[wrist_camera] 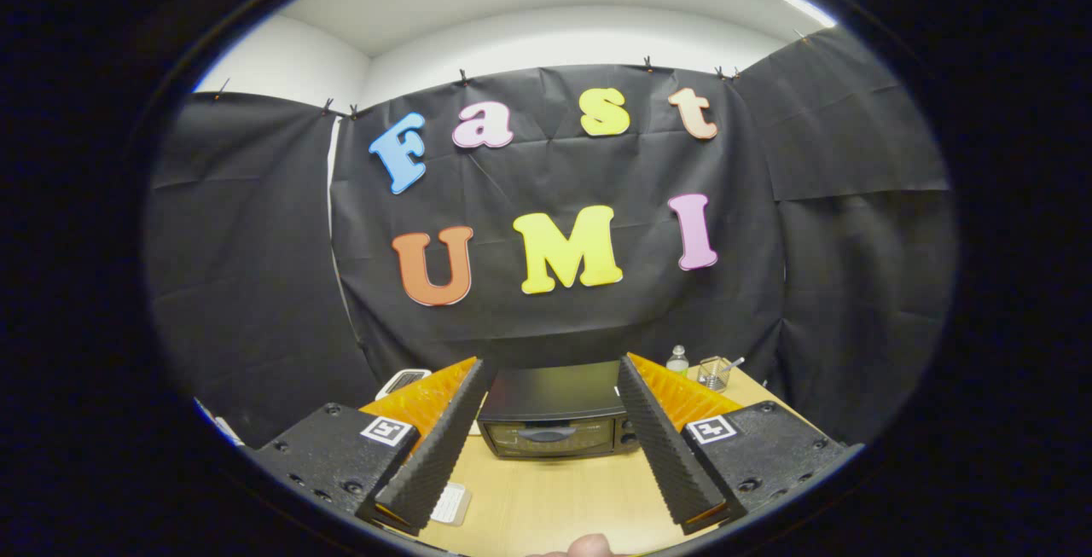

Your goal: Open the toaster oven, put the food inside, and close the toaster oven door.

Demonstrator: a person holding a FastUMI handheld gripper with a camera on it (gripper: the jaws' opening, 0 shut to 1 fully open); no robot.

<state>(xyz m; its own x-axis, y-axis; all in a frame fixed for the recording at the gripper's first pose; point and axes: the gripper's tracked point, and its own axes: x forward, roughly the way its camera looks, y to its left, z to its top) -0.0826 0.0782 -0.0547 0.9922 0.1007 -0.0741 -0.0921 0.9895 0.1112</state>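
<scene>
On the wooden table (554,497), w/ the black cloth wall behind it, sits the toaster oven (559,412), door shut, handle across the front glass, knobs on its right side. The claw (550,374) hangs above the near part of the table, fingers spread wide apart and holding nothing; the oven shows between the fingertips (471,374), beyond them. Each finger has a ribbed black pad inside and orange outside, w/ a small square marker on its black base.

Right of the oven, toward the table's back corner: a small clear bottle (677,359) and a glass cup (713,373) w/ something thin standing in it. Left of the oven, behind the left finger, a white device (401,381), partly hidden. A small white card-like item (450,503) lies on the table by the left finger's base. Can't tell where the food is.
</scene>
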